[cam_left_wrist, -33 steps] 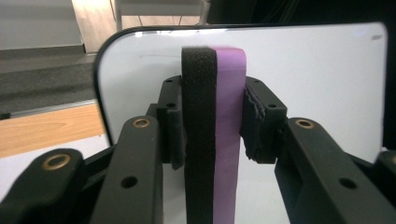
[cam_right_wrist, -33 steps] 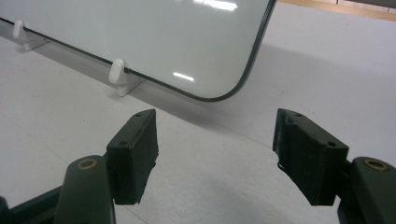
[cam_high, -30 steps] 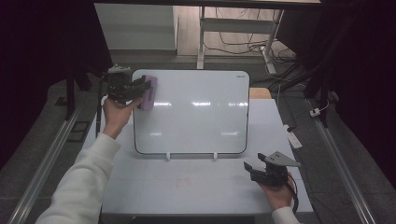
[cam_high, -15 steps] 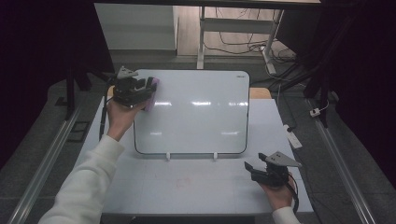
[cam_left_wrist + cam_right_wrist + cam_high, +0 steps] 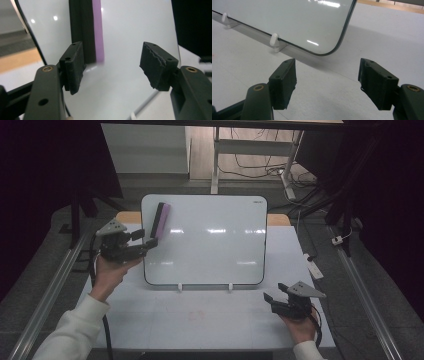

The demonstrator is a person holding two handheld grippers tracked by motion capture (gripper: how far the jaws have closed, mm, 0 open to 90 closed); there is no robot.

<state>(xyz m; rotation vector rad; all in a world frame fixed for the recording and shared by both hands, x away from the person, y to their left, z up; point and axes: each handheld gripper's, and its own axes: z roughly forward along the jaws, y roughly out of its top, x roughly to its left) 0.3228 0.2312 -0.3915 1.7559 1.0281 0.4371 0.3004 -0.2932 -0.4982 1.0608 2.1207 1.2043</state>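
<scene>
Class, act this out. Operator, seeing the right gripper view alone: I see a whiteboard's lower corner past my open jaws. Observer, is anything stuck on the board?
Observer: Yes, a purple-and-black eraser sits near the whiteboard's upper left corner.
Operator: Does the left gripper hold it?
Observer: No; the left gripper's jaws have just been opening, and neither presses the eraser.
Operator: Any writing?
Observer: None shows on the board.

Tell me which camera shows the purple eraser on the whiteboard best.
The high view: the whole eraser shows, stuck near the whiteboard's upper left corner. The left gripper view gives a cropped close-up of its black and purple edge. The right gripper view looks at the board's lower corner.
</scene>
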